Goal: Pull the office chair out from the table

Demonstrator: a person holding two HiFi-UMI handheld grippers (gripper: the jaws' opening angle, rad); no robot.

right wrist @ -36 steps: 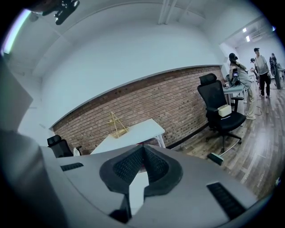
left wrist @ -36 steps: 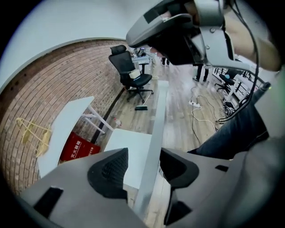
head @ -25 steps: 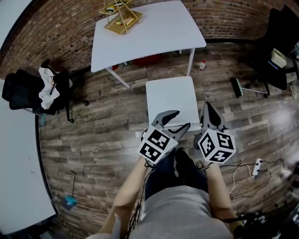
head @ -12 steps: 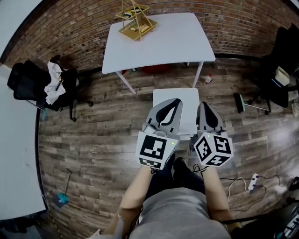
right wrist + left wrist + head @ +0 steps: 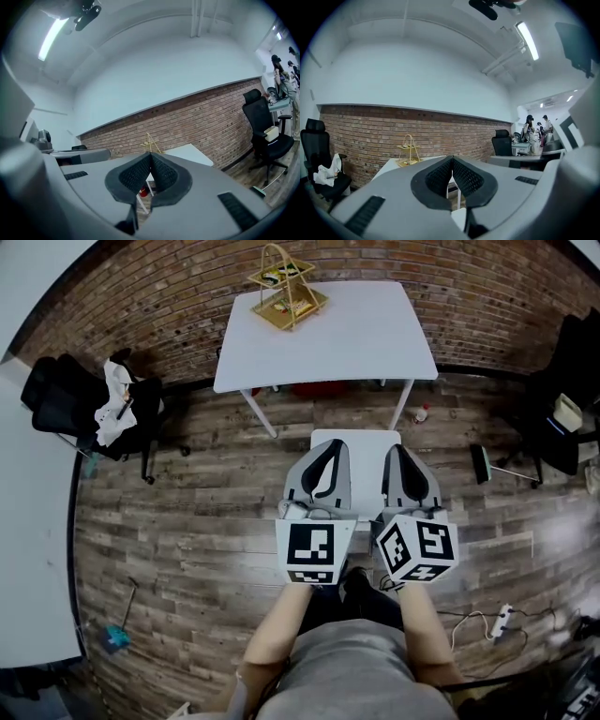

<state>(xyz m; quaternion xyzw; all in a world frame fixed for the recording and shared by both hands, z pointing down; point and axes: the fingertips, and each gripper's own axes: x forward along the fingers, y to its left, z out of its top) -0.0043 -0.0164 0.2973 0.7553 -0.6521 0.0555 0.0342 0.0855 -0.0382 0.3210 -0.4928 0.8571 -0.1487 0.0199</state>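
A black office chair [image 5: 70, 409] with a white cloth draped on it stands at the left, beside the long white table [image 5: 33, 549]; the left gripper view shows this chair [image 5: 318, 161] at its left edge. My left gripper [image 5: 328, 450] is held level in front of me, shut with nothing between its jaws [image 5: 451, 160]. My right gripper [image 5: 395, 452] hangs beside it, also shut and empty [image 5: 151, 156]. Both are well apart from the chair, over a small white square top [image 5: 356, 439].
A white table [image 5: 375, 334] with a gold tiered rack [image 5: 286, 292] stands ahead against the brick wall. A second black chair [image 5: 562, 409] is at the right. A brush [image 5: 480, 463], a bottle [image 5: 421, 413] and a power strip [image 5: 499, 620] lie on the wood floor. People stand far off [image 5: 536, 129].
The left gripper's jaws went from wide open to shut. Both grippers rose and tipped up to point level, side by side. The head view tilted, bringing the far table lower.
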